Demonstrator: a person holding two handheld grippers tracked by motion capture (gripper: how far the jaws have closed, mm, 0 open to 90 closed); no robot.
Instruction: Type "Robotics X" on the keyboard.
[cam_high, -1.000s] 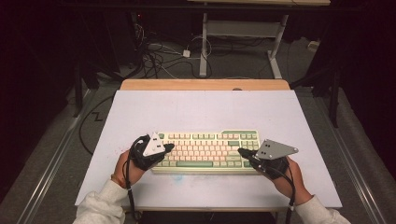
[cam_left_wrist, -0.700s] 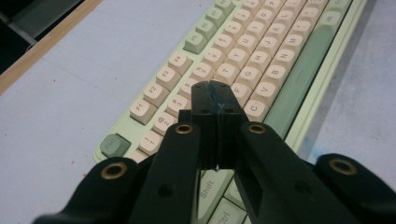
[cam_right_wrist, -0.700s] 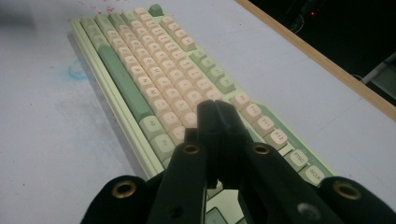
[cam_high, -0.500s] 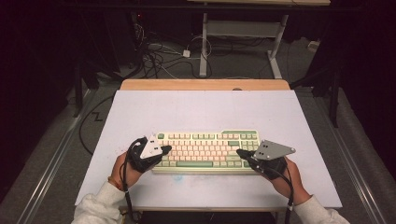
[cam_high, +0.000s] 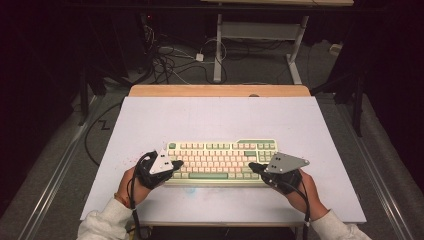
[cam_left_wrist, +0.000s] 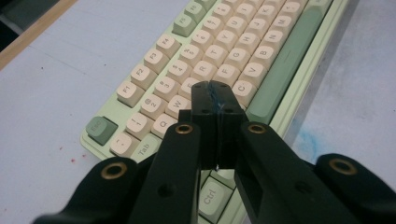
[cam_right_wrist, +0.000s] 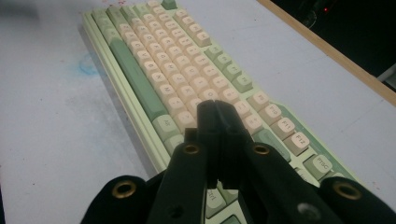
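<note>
A cream and green keyboard (cam_high: 220, 159) lies in the lower middle of the high view, flat on the pale counter (cam_high: 220, 117), its long edge running left to right. The left gripper (cam_high: 175, 164) sits at the keyboard's lower left corner and the right gripper (cam_high: 253, 167) at its lower right, each held in a hand coming in from the bottom of the frame.

In the left gripper view the jaws are clenched together with nothing between them, their joined tip poised over the letter keys in the middle of the frame, near the C and the long green space bar (cam_left_wrist: 285, 65). In the right gripper view the jaws are likewise pressed closed on nothing, their tip over the cream keys at the right end of the letter block, with the function keys (cam_right_wrist: 292, 132) toward the lower right. Whether either tip actually touches a keycap is hard to tell from these angles; they look very close.

The work seems to be pressing keys with the closed tips. The risk is that each blunt tip looks wider than a single keycap, so a slightly off-centre push could catch two keys at once. A slanted push at either end might also skid the keyboard across the smooth counter.
</note>
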